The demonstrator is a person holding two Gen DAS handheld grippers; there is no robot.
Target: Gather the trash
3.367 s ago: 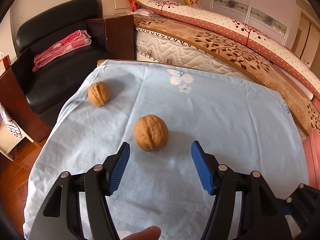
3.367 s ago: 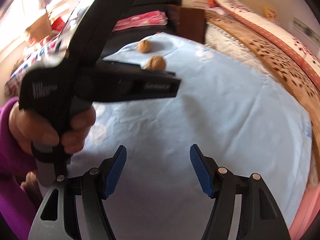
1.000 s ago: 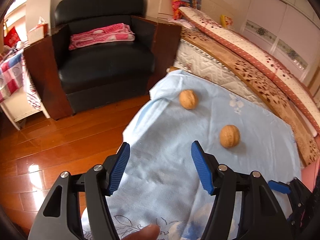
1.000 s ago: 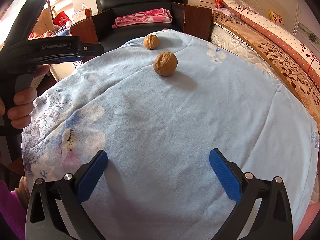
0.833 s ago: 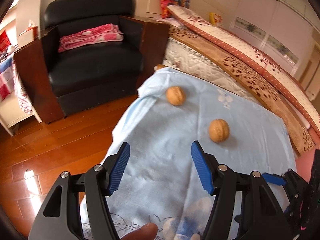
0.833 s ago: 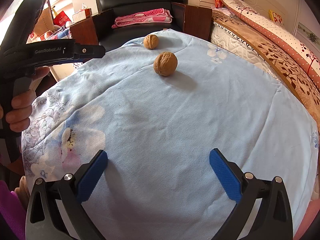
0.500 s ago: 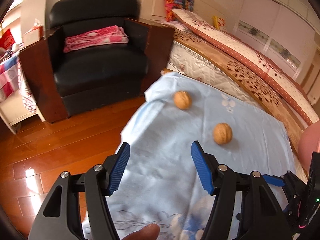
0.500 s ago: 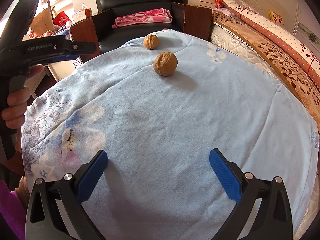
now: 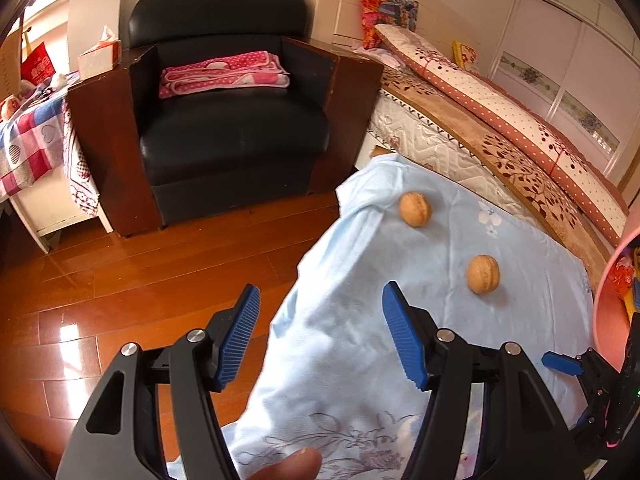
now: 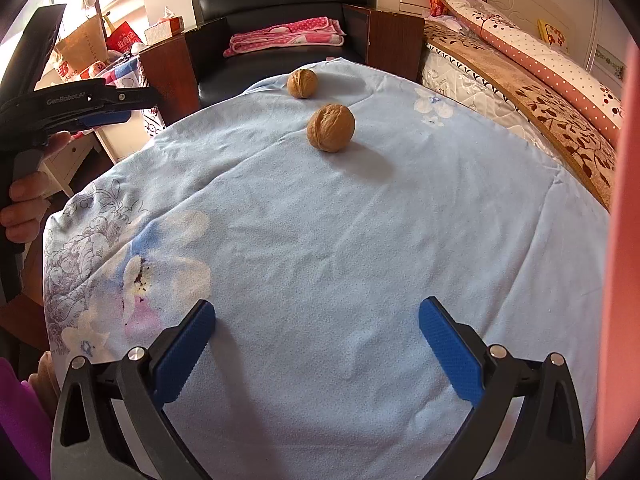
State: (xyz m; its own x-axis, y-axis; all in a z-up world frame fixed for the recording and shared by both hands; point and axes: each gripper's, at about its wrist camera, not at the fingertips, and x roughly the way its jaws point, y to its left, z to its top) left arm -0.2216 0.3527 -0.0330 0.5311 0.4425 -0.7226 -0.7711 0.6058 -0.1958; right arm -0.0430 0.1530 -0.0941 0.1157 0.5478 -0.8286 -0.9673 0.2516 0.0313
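From the left wrist camera we see our left hand-held gripper [image 9: 320, 334] spread apart with nothing between its ribbed blue pads [image 9: 402, 338], hanging over the edge of the surface where the pale blue cloth [image 9: 400, 320] drapes toward the glossy wooden floor [image 9: 120, 280]. Two round, wrinkled brown walnuts lie on the cloth: the nearer walnut [image 9: 483, 273] sits ahead and right of the right pad, the farther walnut [image 9: 415, 209] near the cloth's far corner, the two apart from each other. A smooth pink bin [image 9: 610, 316] curves in at the right edge, with something colourful inside that we cannot make out. Beyond stand a black leather armchair [image 9: 228, 92] with a folded pink dotted blanket [image 9: 222, 74] on its seat, and a bed [image 9: 500, 120] with patterned covers.

From the right wrist camera our right hand-held gripper [image 10: 316, 340] is released wide, its textured blue pads low over the soft, slightly creased cloth [image 10: 340, 248], which carries a printed flower pattern at its left. The nearer walnut [image 10: 331, 127] and the farther walnut [image 10: 302, 83] rest well ahead of it, untouched. At the left edge a hand [image 10: 24, 204] grips the black handle of the left hand-held gripper [image 10: 96, 110]. The pink bin [image 10: 622, 240] fills the right edge.
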